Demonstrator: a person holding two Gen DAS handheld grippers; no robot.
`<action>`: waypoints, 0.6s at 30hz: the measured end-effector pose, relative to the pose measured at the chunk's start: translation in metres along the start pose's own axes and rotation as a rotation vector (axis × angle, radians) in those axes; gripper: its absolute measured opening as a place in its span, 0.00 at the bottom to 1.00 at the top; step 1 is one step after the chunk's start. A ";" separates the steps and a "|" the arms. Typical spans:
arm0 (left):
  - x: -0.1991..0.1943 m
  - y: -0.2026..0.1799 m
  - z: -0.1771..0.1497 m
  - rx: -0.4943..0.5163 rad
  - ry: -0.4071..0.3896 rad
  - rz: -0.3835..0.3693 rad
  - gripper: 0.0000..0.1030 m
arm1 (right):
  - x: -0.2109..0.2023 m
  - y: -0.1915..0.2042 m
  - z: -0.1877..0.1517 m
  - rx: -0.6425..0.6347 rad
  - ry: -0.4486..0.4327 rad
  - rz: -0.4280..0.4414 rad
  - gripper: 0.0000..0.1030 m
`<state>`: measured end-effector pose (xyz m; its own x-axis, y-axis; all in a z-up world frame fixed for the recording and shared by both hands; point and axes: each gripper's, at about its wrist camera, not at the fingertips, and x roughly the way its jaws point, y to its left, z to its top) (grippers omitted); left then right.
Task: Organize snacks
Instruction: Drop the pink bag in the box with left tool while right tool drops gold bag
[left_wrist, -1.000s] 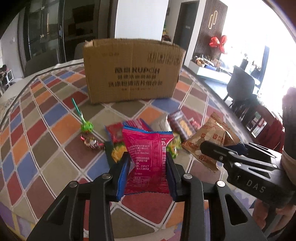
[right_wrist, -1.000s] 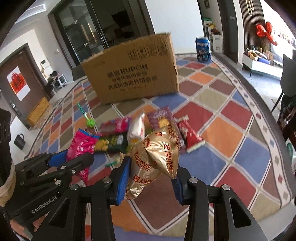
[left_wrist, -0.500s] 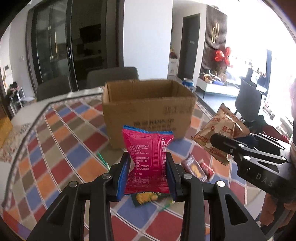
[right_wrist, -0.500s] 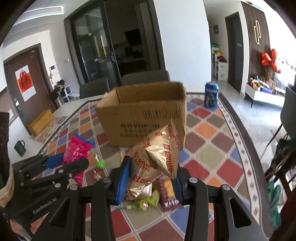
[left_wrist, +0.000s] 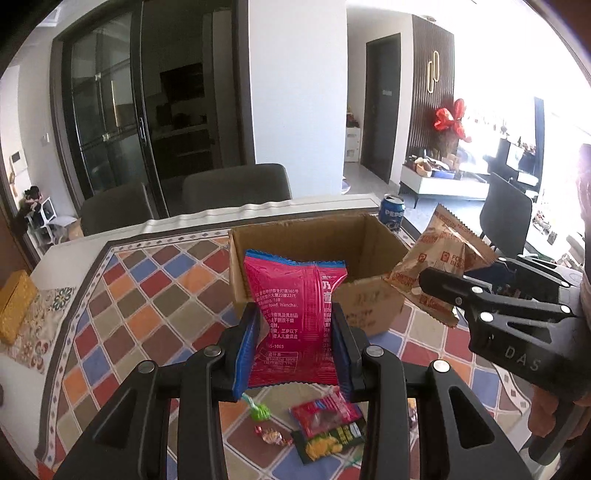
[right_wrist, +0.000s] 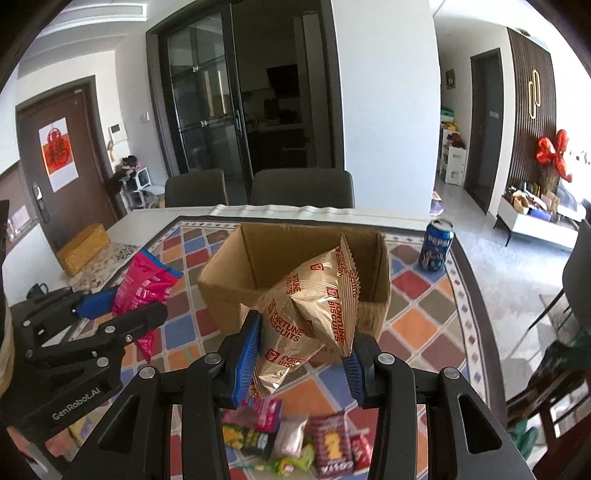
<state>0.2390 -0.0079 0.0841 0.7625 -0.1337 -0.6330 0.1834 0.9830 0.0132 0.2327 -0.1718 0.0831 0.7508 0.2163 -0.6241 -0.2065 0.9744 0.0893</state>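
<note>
Fingers of both grippers clamp snack bags before the box.
Left gripper (left_wrist: 295, 347) grips the pink bag (left_wrist: 295, 317), right gripper (right_wrist: 303, 354) the gold bag (right_wrist: 310, 314); cardboard box (right_wrist: 229, 280) at frame centre looks empty, several snacks (right_wrist: 295, 443) remain along the bottom edge.

- Left gripper (left_wrist: 295, 347) clamps pink snack packet (left_wrist: 293, 317).
- Right gripper (left_wrist: 443, 284) grips gold biscuit packet (left_wrist: 439, 266), apparently above open cardboard box (left_wrist: 369, 302).

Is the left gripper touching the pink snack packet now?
Touching. The left wrist view shows the left gripper with both blue pads pressed against the sides of the pink snack packet, holding it above the table.
</note>
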 end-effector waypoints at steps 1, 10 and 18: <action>0.003 0.001 0.005 0.001 0.003 0.000 0.36 | 0.003 -0.001 0.003 -0.003 0.006 -0.003 0.41; 0.045 0.010 0.043 -0.001 0.070 0.007 0.36 | 0.043 -0.006 0.036 -0.013 0.103 -0.007 0.41; 0.085 0.021 0.055 -0.055 0.150 -0.003 0.36 | 0.077 -0.014 0.050 0.008 0.140 -0.022 0.41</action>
<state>0.3416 -0.0059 0.0732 0.6604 -0.1203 -0.7412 0.1480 0.9886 -0.0285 0.3251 -0.1655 0.0727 0.6600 0.1847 -0.7282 -0.1852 0.9794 0.0805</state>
